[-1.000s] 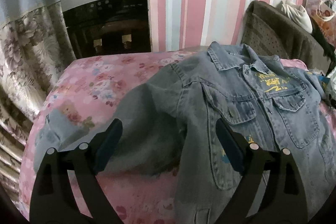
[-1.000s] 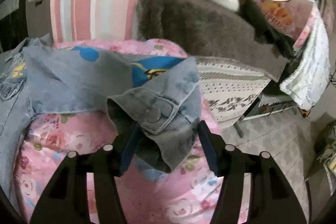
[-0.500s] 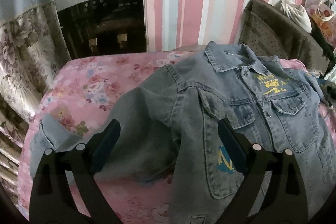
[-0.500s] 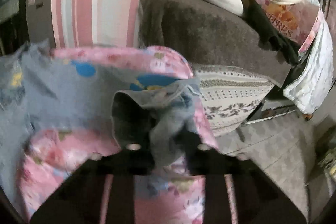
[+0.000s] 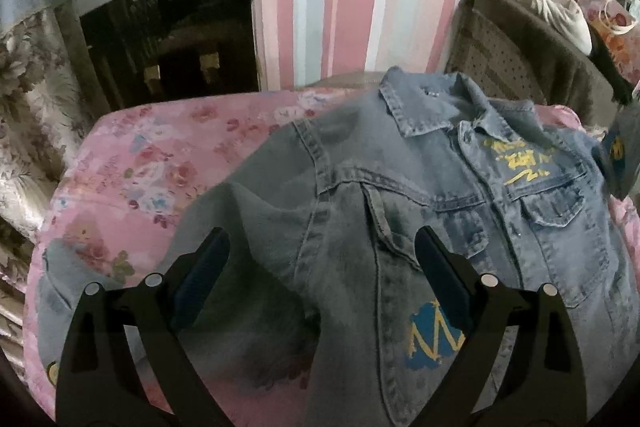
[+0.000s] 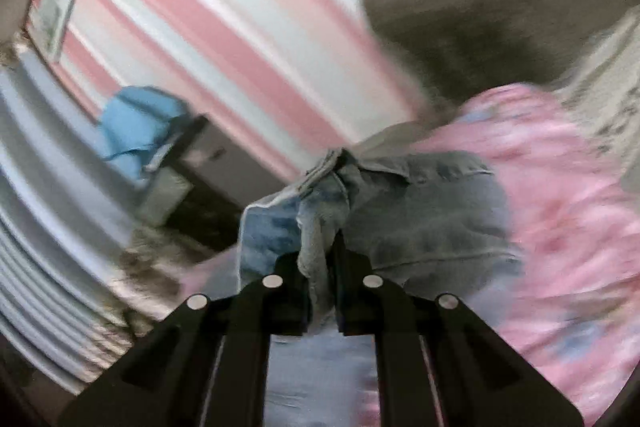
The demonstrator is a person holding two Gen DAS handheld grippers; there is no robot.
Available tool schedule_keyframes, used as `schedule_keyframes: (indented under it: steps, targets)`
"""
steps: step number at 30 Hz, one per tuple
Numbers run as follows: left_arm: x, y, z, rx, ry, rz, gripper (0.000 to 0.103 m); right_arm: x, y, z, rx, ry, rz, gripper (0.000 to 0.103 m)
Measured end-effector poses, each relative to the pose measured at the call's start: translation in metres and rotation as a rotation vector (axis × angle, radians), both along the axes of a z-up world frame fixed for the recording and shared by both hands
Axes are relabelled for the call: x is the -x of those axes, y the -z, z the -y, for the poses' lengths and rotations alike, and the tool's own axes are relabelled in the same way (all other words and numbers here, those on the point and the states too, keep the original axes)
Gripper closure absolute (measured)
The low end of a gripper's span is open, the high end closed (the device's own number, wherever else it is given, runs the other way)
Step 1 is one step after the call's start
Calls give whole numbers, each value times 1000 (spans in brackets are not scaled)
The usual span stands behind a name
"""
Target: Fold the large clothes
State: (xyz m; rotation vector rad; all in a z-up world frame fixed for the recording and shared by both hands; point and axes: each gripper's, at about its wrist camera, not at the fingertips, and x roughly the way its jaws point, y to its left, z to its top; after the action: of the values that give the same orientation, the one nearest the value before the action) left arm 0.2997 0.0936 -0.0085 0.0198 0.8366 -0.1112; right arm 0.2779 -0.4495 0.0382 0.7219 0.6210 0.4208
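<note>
Jacket (image 5: pixel 460 211) on pink bedspread (image 5: pixel 160 163), left tongs (image 5: pixel 322 259) apart, right tongs (image 6: pixel 322 267) closing on sleeve (image 6: pixel 320 243).

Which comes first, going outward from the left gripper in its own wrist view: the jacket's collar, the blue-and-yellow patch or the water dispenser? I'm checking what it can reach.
From the left gripper:
1. Blue-and-yellow patch, low on the denim jacket, beside the right-hand finger.
2. Collar, at the jacket's far end.
3. Water dispenser, against the wall behind the bed, upper left.
</note>
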Motion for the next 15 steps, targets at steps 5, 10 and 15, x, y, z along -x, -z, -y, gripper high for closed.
schedule_keyframes:
  steps: [5,10,15]
  targets:
    - [-9,4,-10,8,-16,-10,10,-36,-40,-91,-11,-170,57,94]
    - [-11,5,-18,30,-17,-5,9,-68,-39,-188,86,-304,26,94]
    - [-7,11,-16,-7,-15,2,10,-93,27,-250,264,-339,-104,94]
